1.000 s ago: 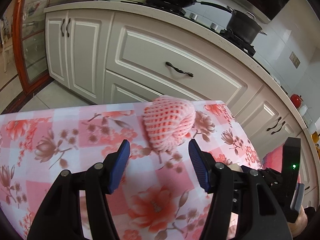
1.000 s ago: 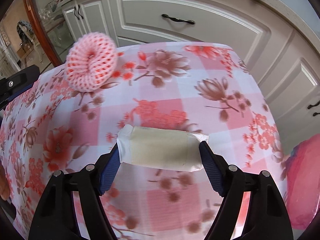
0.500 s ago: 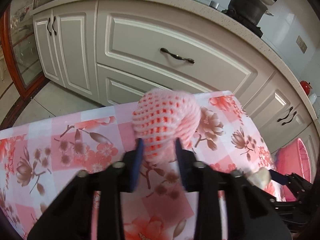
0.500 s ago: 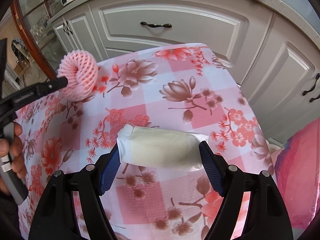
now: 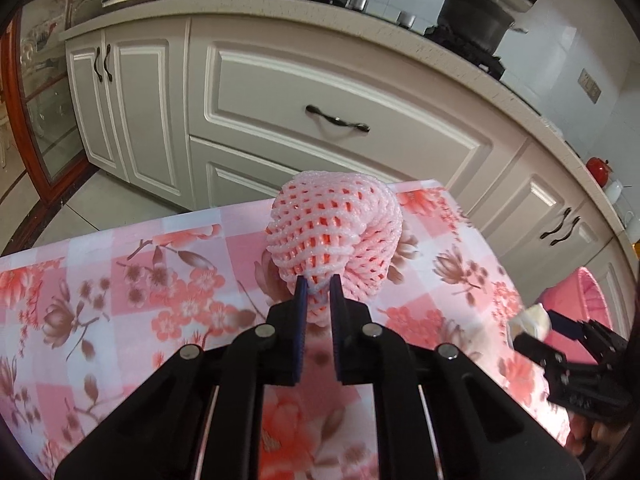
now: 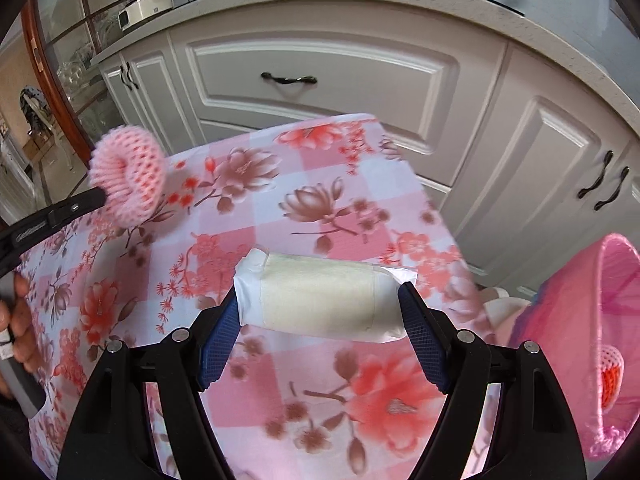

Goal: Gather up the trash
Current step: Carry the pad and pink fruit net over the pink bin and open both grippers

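My left gripper (image 5: 319,286) is shut on the near edge of a pink foam fruit net (image 5: 334,236), which sticks out beyond the fingertips over the floral tablecloth (image 5: 120,280). From the right wrist view the same foam net (image 6: 128,176) hangs at the tip of the left gripper (image 6: 105,197), lifted off the cloth. My right gripper (image 6: 320,300) is shut on a white wrapped packet (image 6: 320,294), held crosswise between the blue pads above the table. A pink bin (image 6: 580,344) stands off the table's right edge with another foam net inside.
White kitchen cabinets (image 5: 320,92) with dark handles run behind the table. A dark pot (image 5: 472,16) and a pan sit on the stove above. The table's far edge and right corner (image 6: 376,120) are close. A hand (image 6: 18,320) holds the left gripper's handle.
The left jaws closed onto the foam net and lifted it off the cloth. The right gripper carried the packet rightward, bringing the pink bin into view.
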